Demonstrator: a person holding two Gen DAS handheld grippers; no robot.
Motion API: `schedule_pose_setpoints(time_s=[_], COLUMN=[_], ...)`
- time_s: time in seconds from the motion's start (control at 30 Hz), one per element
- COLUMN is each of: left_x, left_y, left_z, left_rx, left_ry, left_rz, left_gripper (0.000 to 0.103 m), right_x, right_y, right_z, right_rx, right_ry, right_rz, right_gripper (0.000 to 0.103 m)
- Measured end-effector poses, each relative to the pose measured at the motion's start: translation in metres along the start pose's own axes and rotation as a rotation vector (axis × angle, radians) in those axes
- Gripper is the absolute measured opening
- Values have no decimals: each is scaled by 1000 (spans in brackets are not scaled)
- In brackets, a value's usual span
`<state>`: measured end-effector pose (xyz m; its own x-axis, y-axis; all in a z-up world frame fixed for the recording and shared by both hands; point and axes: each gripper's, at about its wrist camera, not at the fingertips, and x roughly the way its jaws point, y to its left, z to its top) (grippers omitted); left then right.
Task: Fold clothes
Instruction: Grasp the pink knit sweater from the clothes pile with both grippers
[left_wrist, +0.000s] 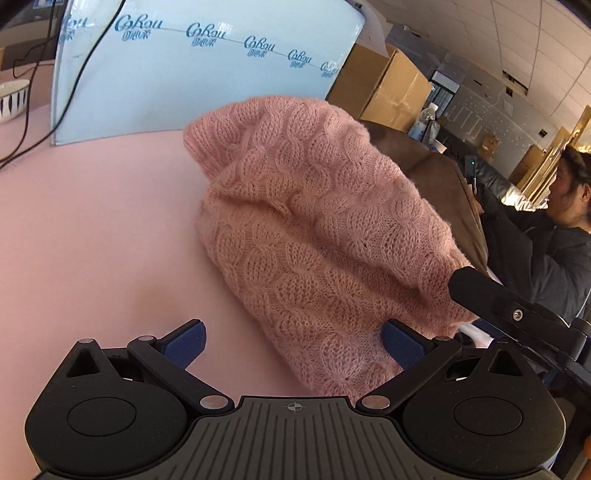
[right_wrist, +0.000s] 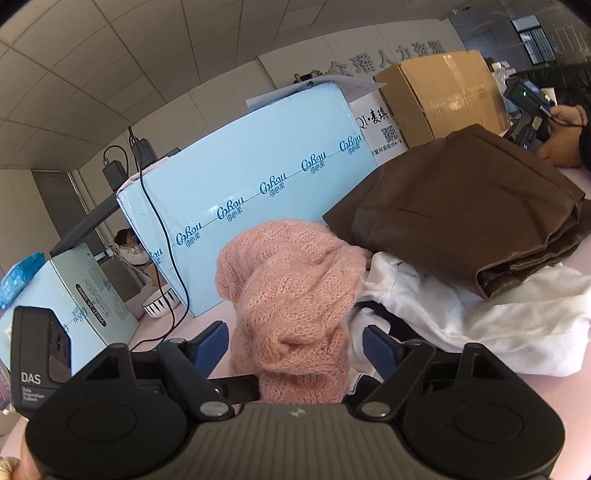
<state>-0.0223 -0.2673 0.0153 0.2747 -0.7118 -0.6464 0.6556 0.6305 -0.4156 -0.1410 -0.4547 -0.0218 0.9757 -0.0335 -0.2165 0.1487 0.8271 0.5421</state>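
A pink cable-knit sweater (left_wrist: 317, 229) lies bunched on the pink table (left_wrist: 92, 240). My left gripper (left_wrist: 293, 345) is open, its blue pads (left_wrist: 184, 345) wide apart, with the sweater's near end lying between them. The other gripper's black finger (left_wrist: 491, 295) touches the sweater's right edge. In the right wrist view the sweater (right_wrist: 291, 291) runs between the fingers of my right gripper (right_wrist: 295, 350), which stand wide apart and open, the knit draped over the gripper body.
A light blue carton (left_wrist: 207, 74) stands behind the sweater, with a black cable (left_wrist: 74, 85) across it. A folded brown garment (right_wrist: 461, 210) lies on a white garment (right_wrist: 480, 317) to the right. Cardboard boxes (right_wrist: 443, 96), a bowl (left_wrist: 13, 99) and a seated person (left_wrist: 554, 229) are around.
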Motion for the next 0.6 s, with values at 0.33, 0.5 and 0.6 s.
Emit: schedule_pose_setpoints(time_s=[0.33,0.5,0.6], left_x=[13,7,-4], left_y=[2,4,-3], left_z=[-11,-22,-24], left_rx=[-14,-66,-27], left_ry=[-80,-144,-179], left_rz=[-116,-119,-73], left_gripper=[46,32,23], right_x=[12,10,11], right_y=[-7,-2,6], right_z=[-3,-7,-9], right_rx=[58,5,-19], right_ry=[-34,-77,-94], right_rz=[-3,40,24], right_gripper=[28,15,13])
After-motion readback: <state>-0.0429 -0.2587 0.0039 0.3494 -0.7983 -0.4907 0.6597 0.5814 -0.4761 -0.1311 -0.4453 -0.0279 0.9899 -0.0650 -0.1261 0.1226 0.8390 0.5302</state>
